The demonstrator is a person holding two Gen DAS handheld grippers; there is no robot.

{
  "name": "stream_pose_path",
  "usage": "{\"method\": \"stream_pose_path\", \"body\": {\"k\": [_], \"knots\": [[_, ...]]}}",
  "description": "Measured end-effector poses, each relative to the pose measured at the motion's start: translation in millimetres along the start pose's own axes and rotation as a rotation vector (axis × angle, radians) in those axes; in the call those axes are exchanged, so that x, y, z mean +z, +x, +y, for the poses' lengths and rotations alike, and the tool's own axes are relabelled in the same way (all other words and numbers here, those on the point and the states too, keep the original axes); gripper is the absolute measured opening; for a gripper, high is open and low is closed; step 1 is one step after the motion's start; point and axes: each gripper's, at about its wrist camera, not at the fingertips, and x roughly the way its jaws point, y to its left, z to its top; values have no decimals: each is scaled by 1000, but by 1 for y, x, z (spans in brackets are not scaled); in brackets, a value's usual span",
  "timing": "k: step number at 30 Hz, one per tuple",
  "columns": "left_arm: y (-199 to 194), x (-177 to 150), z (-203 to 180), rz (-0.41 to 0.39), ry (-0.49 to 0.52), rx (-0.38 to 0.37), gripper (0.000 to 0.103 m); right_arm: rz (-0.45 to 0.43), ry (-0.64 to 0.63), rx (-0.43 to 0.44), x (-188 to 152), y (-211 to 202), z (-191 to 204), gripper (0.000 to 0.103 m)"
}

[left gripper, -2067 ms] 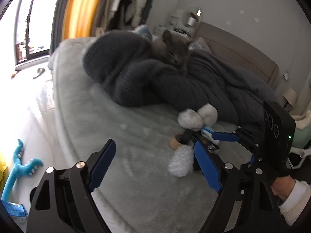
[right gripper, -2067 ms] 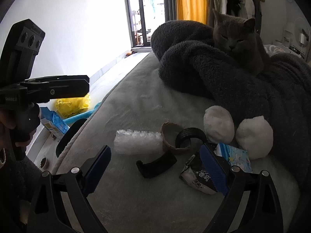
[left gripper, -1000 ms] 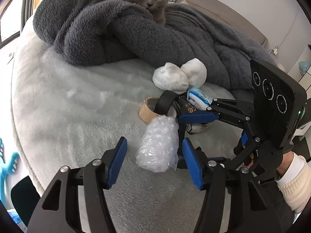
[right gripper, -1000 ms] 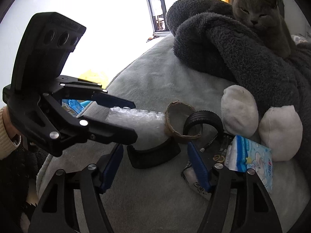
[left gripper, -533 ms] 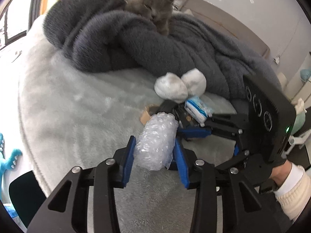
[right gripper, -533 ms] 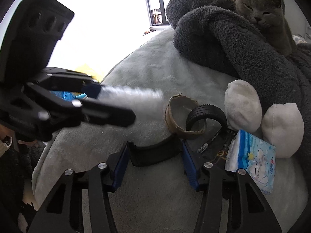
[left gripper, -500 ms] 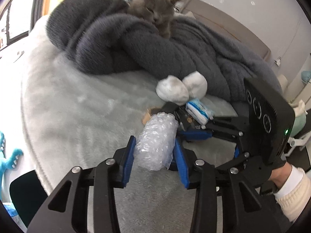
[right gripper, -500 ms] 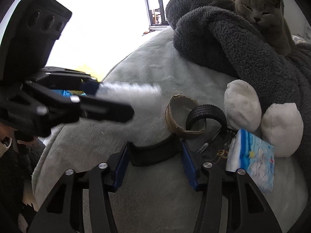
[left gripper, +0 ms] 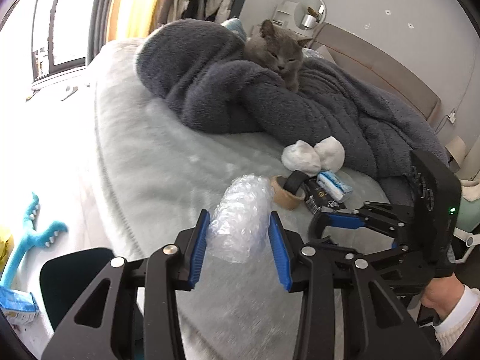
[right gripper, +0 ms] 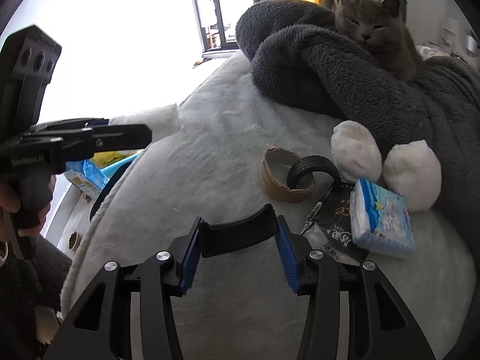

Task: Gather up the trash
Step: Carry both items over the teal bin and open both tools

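Bubble wrap (left gripper: pixel 241 220) is clamped between the blue fingers (left gripper: pixel 200 249) of the left gripper (left gripper: pixel 240 240), lifted above the pale bed (left gripper: pixel 156 162). A curved black plastic strip (right gripper: pixel 240 234) is spanned by the right gripper (right gripper: pixel 238 247), whose jaws are closing on its ends. At its two o'clock lie a cardboard ring (right gripper: pixel 274 177), black tyre (right gripper: pixel 309 168), tissue pack (right gripper: pixel 382 219) and dark wrapper (right gripper: pixel 336 219). A grey cat (right gripper: pixel 375 33) is seen resting on the dark blanket (right gripper: pixel 360 90) beyond.

The label "GenRobot.AI" is printed in pale letters on the black body of the left gripper (right gripper: pixel 129 138); printing on the wrappers is too blurred to read.
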Motion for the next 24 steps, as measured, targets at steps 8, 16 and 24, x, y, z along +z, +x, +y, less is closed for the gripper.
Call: {"method": "stream_pose_path", "body": {"k": [8, 16, 24], "knots": [[-22, -17, 18, -12, 5, 81, 42, -55, 39, -33, 10, -13, 29, 48], [-32, -33, 48, 19, -8, 165, 42, -78, 79, -48, 22, -15, 60, 48], [-38, -46, 83, 50, -48, 217, 42, -80, 85, -69, 37, -2, 88, 48]]}}
